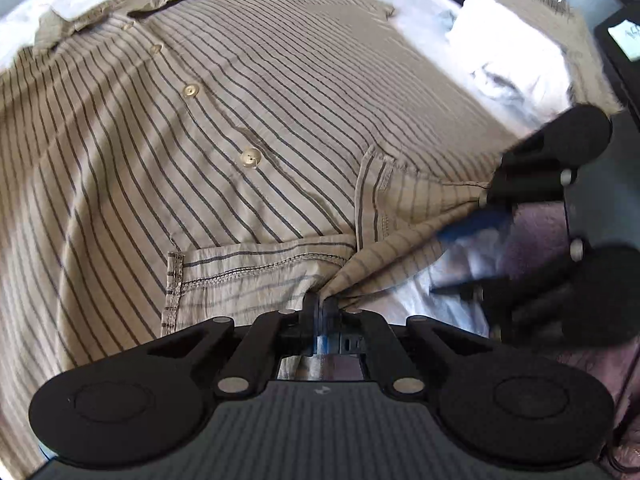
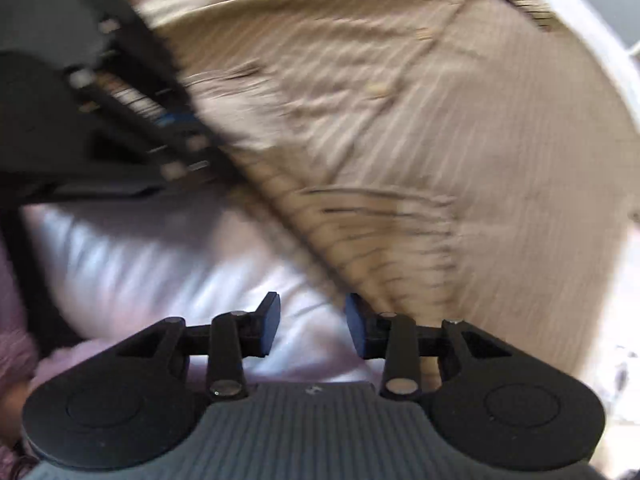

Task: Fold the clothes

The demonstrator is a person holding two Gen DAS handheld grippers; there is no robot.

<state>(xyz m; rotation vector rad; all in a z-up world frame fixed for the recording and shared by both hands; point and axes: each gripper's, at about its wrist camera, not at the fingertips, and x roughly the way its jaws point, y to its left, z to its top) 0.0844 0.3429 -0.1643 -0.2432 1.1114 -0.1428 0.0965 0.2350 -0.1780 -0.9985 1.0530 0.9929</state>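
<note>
Striped shirt (image 1: 240, 120): hem is clamped by the left gripper (image 1: 320, 306); the released right gripper (image 2: 312, 326) is placed at three o'clock, hem edge beside it.

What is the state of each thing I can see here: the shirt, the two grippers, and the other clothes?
Striped shirt: spread out, buttoned, hem corner bunched and lifted.
Left gripper: shut on the shirt's hem.
Right gripper: open, nothing between its pads, at the shirt's edge.
White sheet: spread under the shirt, wrinkled.
White garment: crumpled, lying beside the shirt.
</note>
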